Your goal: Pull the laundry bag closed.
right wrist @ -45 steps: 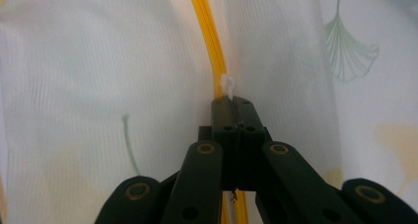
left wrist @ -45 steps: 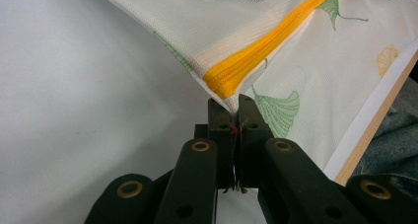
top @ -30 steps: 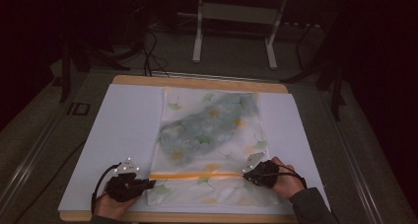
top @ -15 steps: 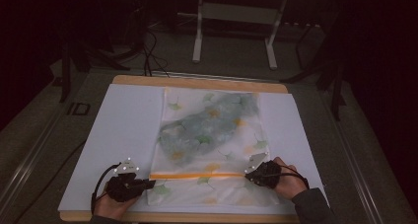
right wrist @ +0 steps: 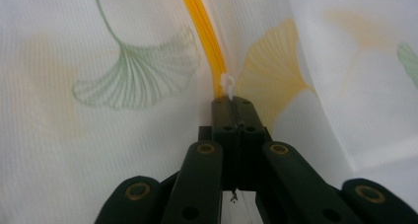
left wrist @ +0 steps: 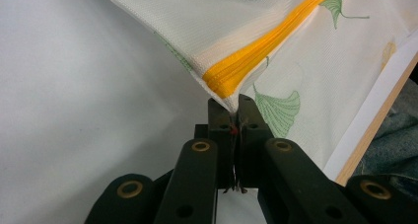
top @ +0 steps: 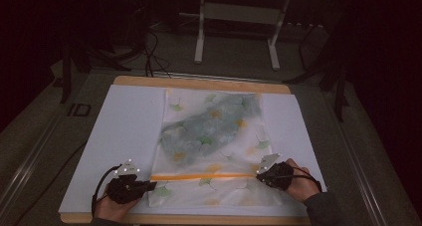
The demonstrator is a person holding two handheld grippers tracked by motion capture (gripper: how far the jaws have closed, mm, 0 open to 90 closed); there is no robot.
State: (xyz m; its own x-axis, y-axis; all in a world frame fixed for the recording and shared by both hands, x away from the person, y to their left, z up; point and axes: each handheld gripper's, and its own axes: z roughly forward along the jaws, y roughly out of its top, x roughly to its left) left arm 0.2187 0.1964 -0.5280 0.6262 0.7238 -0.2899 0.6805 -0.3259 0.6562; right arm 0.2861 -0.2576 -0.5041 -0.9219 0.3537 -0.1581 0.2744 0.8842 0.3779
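A white mesh bag [top: 214, 136] printed with green and orange leaves lies flat on the white sheet [top: 124, 131], with folded bluish cloth inside it. An orange zipper [top: 199, 176] runs across its near part. My left gripper [top: 152, 185] is shut on the bag's corner at the zipper's left end; in the left gripper view the jaws [left wrist: 235, 105] pinch the fabric tip just below the zipper [left wrist: 256, 56]. My right gripper [top: 259, 173] sits at the zipper's right end. In the right gripper view it [right wrist: 235, 105] is shut on the white zipper pull [right wrist: 226, 83].
The white sheet covers a wooden table whose front edge [top: 199, 219] lies just behind my hands. Beyond the table's far edge stand metal frame legs [top: 199, 32] and floor cables [top: 149, 47]. A black label [top: 79, 109] lies off the sheet's left side.
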